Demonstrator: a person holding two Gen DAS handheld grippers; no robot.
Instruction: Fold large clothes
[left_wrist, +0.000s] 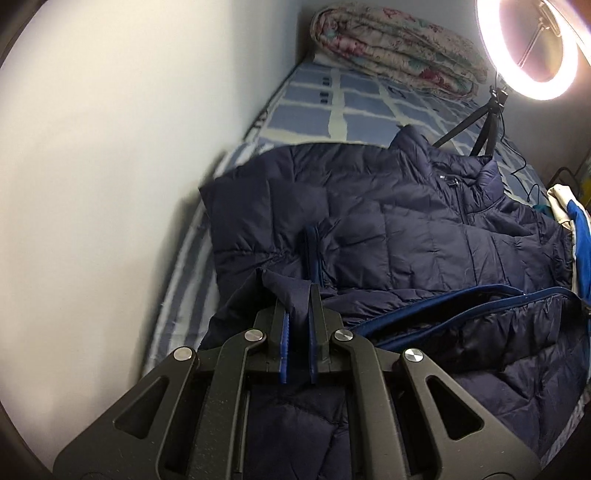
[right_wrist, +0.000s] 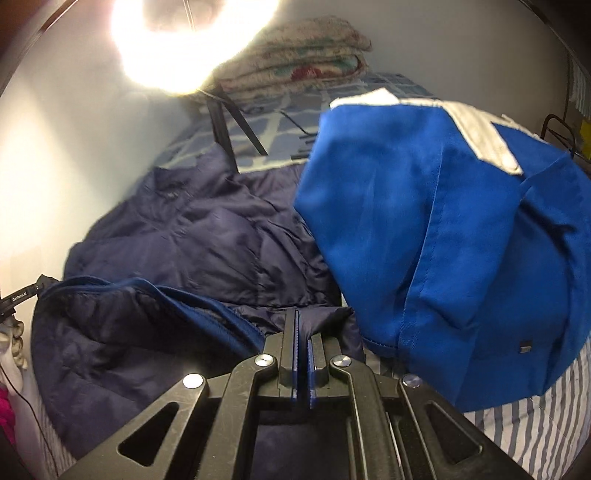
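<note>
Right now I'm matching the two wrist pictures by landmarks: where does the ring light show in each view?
Left wrist view: ring light at the top right corner, its tripod standing on the checked bedsheet.
Right wrist view: ring light at the top left, a blown-out glare, tripod legs below it.
Shared landmark: the folded floral quilt at the far end of the bed.

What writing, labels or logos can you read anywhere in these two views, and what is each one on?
"GenRobot.AI", roughly, in small white letters: on the black cable plug at the left edge of the right wrist view; partly blurred.
Small dark tag on the blue garment: too small to read.
Small mark near the zip pull of the navy puffer jacket: too small to read.
</note>
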